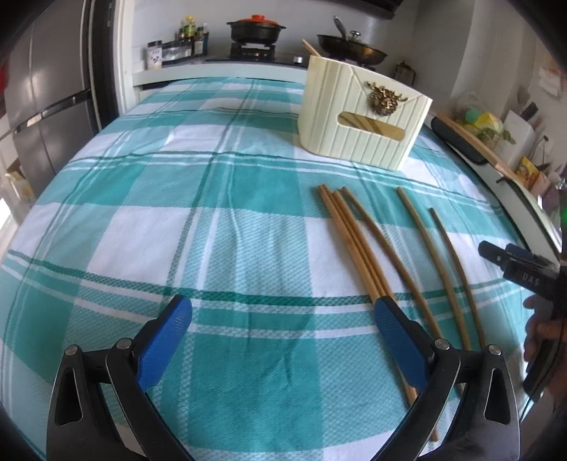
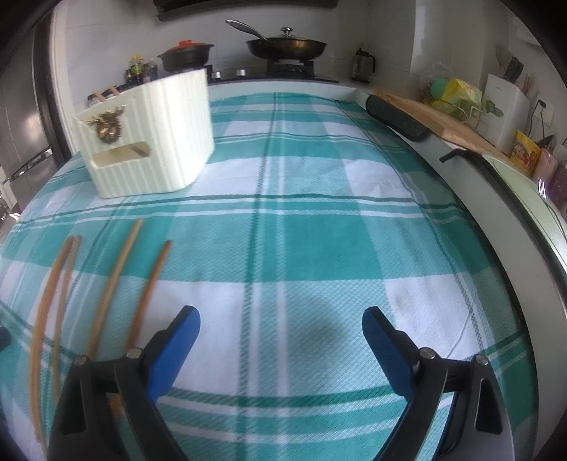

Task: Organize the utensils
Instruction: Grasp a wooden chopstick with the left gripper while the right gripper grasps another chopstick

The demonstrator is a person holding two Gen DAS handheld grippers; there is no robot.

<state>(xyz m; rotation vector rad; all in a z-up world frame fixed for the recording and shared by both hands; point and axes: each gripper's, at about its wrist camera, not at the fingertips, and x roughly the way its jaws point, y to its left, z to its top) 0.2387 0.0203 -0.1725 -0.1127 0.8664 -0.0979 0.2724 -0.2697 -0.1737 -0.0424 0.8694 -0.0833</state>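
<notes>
Several wooden chopsticks (image 1: 358,244) lie loose on the teal checked tablecloth (image 1: 177,198), right of centre in the left wrist view; they show blurred at the left in the right wrist view (image 2: 106,283). A cream ribbed utensil holder (image 1: 361,113) with a gold ornament stands behind them, with one stick inside; it also shows in the right wrist view (image 2: 149,138). My left gripper (image 1: 283,337) is open and empty, its right finger over the near ends of the chopsticks. My right gripper (image 2: 280,340) is open and empty, to the right of the chopsticks; it shows at the right edge (image 1: 521,269).
A stove with a black pot (image 1: 255,30) and a frying pan (image 1: 351,49) stands behind the table. A fridge (image 1: 46,106) is at the left. A wooden board (image 2: 443,117) and counter clutter lie along the right edge.
</notes>
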